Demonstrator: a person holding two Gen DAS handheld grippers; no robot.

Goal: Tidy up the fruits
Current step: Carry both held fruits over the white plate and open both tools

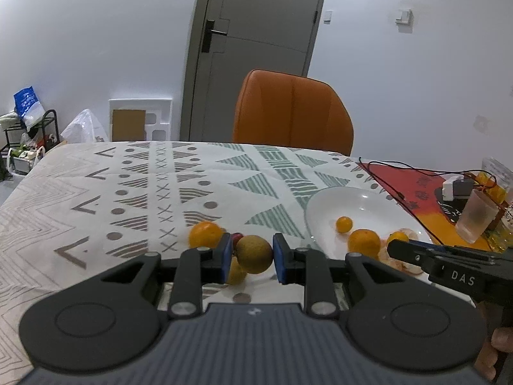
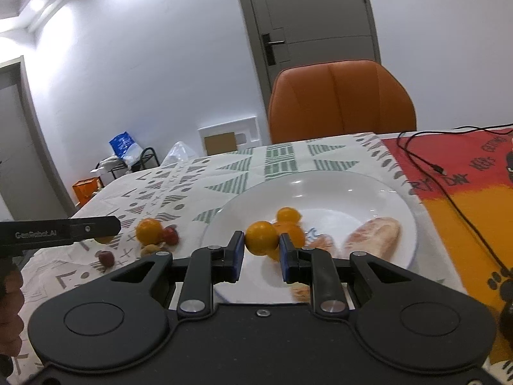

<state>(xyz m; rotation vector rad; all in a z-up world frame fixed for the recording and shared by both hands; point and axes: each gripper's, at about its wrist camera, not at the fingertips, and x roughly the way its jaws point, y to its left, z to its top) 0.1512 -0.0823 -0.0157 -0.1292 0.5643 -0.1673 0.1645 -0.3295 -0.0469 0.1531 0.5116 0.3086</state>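
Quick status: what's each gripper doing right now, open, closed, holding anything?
Left gripper: closed on a brownish-green round fruit.
Right gripper: closed on a small orange fruit, over the white plate.

white walls (image 1: 96, 48), a grey door (image 1: 256, 48), an orange chair (image 1: 291, 112) behind the patterned tablecloth (image 1: 128, 192).

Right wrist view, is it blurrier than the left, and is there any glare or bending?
Right wrist view: smeared by motion, the peeled segment on the white plate looks soft; bright ceiling glare upper left. Left wrist view: sharper; door frame bows from fisheye; the brownish fruit reads crisp.
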